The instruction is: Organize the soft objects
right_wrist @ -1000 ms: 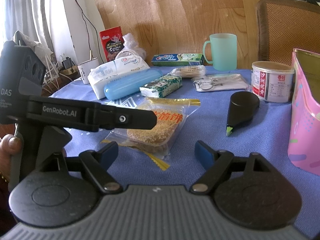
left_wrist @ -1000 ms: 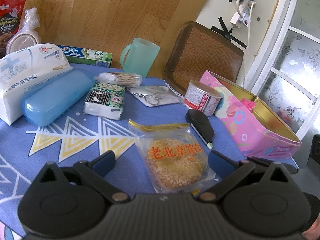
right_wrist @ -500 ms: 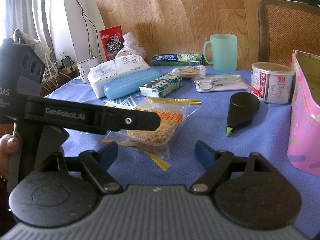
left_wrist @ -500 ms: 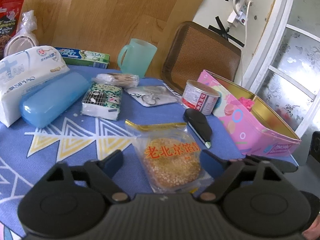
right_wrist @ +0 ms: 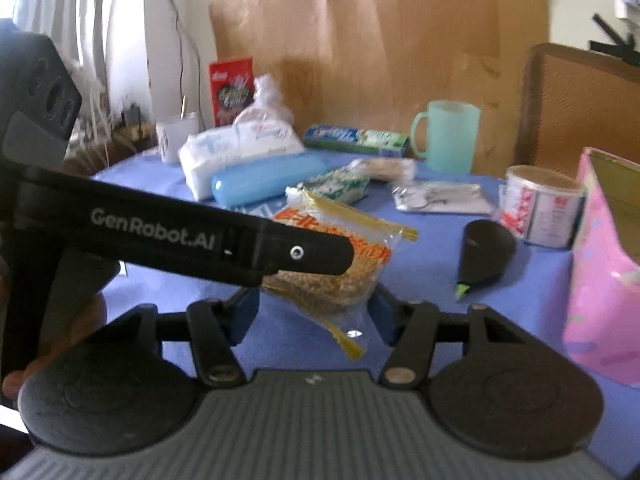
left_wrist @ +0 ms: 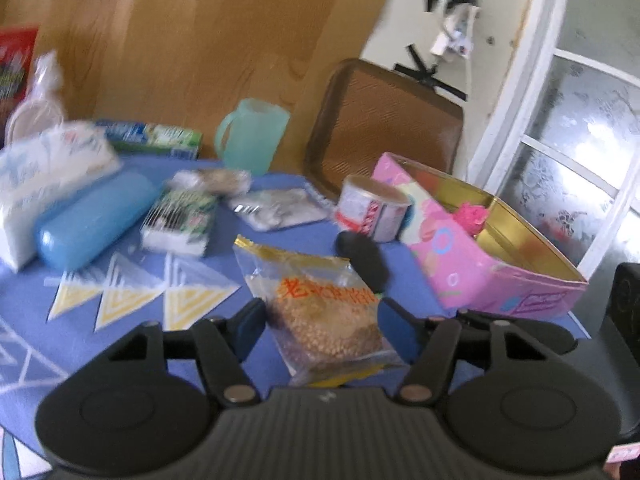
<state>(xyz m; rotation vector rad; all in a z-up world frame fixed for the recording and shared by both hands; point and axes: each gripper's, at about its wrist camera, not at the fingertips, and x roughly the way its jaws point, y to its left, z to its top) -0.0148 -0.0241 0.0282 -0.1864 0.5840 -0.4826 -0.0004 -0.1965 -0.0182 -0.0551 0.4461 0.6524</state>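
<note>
A clear packet with a sesame cake and orange lettering (left_wrist: 320, 312) sits between the fingers of my left gripper (left_wrist: 326, 328), whose jaws are closing and whose pads press its sides. In the right wrist view the packet (right_wrist: 332, 284) hangs tilted above the blue cloth, under the left gripper (right_wrist: 320, 256) seen from the side. My right gripper (right_wrist: 314, 312) is just behind it with its jaws closing. The packet's lower corner shows between its fingers, and I see no contact. A white tissue pack (left_wrist: 44, 176) and a small green tissue pack (left_wrist: 180, 216) lie at the back left.
An open pink tin box (left_wrist: 480, 280) stands at the right, with a round can (left_wrist: 372, 208) and a black highlighter (left_wrist: 364, 260) beside it. A blue case (left_wrist: 92, 220), a green mug (left_wrist: 252, 136), a toothpaste box and a chair back lie beyond.
The left jaws have narrowed onto the cake packet, which has risen off the cloth and tilted. The right jaws have narrowed too.
</note>
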